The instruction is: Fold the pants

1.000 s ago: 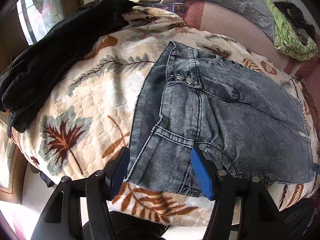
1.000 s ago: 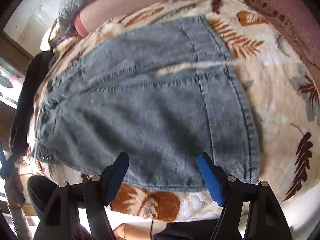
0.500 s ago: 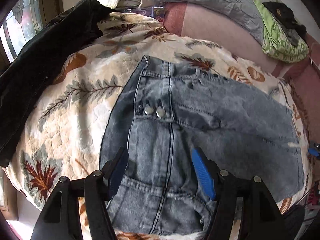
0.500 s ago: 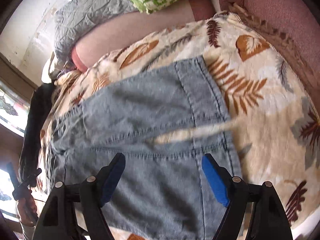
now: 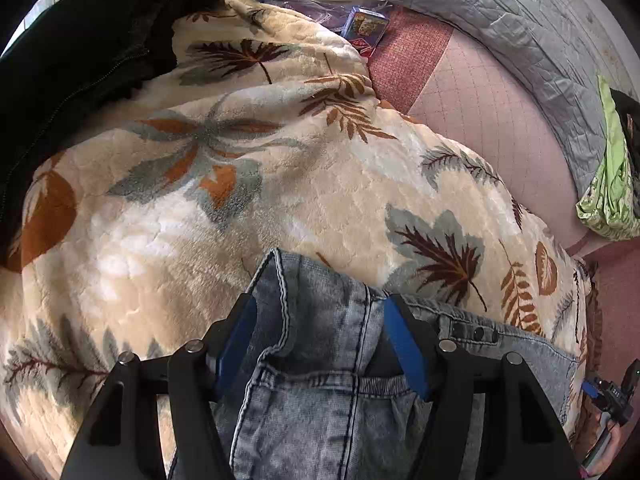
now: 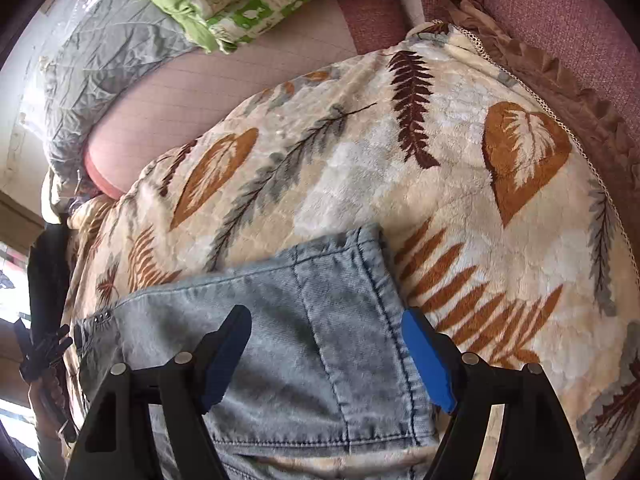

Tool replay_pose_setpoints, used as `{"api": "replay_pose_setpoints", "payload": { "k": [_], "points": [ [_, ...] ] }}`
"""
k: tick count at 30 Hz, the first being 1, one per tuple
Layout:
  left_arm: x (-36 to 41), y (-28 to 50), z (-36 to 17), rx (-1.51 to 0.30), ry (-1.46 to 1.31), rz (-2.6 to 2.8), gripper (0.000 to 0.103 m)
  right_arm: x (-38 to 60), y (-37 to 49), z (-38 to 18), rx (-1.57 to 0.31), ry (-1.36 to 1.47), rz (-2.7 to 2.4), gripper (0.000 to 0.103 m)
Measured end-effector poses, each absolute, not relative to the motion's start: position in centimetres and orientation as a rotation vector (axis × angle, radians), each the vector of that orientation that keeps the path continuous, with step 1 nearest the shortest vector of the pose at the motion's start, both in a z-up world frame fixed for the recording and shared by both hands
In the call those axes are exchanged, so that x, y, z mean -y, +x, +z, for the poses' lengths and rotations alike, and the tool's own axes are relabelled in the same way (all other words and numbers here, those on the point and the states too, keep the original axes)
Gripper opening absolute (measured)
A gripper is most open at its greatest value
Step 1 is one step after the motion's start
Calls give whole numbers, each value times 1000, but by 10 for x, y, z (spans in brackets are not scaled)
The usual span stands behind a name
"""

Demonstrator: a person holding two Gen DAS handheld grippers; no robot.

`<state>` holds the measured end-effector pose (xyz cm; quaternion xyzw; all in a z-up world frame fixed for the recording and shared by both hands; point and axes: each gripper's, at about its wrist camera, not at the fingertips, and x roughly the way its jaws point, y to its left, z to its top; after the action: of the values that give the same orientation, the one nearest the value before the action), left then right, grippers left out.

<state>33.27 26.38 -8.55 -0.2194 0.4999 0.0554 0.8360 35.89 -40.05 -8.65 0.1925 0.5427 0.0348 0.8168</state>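
The jeans (image 5: pixel 320 392) lie on the leafy blanket (image 5: pixel 240 200). The left gripper (image 5: pixel 320 344) has wide jaws with the waist end between them. The right gripper (image 6: pixel 326 354) has wide jaws over the hem end, gripping nothing.

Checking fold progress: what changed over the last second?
Both tools moved forward over the jeans: the left tool now straddles the waistband, the right tool the hem end. Both stay open, nothing gripped. Jeans appear to lie as before on the leaf-print blanket.
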Motion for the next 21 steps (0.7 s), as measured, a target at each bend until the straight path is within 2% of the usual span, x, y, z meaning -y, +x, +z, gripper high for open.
{"api": "replay_pose_setpoints", "payload": {
  "k": [4,5,7,10,11,13,14,15,21],
  "points": [
    [-262,346,-96,-1074,-441,128,65,410,390,-97,-1170,414,55,70],
    [-262,348,-99,-1081,-440,130,63,410,396,-102,-1182,413,56,63],
    [-262,352,-104,-1091,-438,127,52,407,407,-111,-1214,397,55,54],
    [-260,357,-109,-1103,-418,133,44,403,417,-122,-1234,360,41,54],
    [-259,359,-110,-1106,-404,136,39,404,420,-125,-1239,365,38,49],
    [-257,361,-112,-1123,-364,164,19,405,423,-129,-1244,357,28,34],
    [-257,362,-112,-1124,-357,170,16,405,423,-129,-1242,351,34,28],
    [-258,362,-113,-1125,-352,172,8,404,422,-128,-1240,343,43,24],
    [-252,358,-105,-1091,-293,177,3,393,413,-104,-1168,286,44,21]
  ]
}}
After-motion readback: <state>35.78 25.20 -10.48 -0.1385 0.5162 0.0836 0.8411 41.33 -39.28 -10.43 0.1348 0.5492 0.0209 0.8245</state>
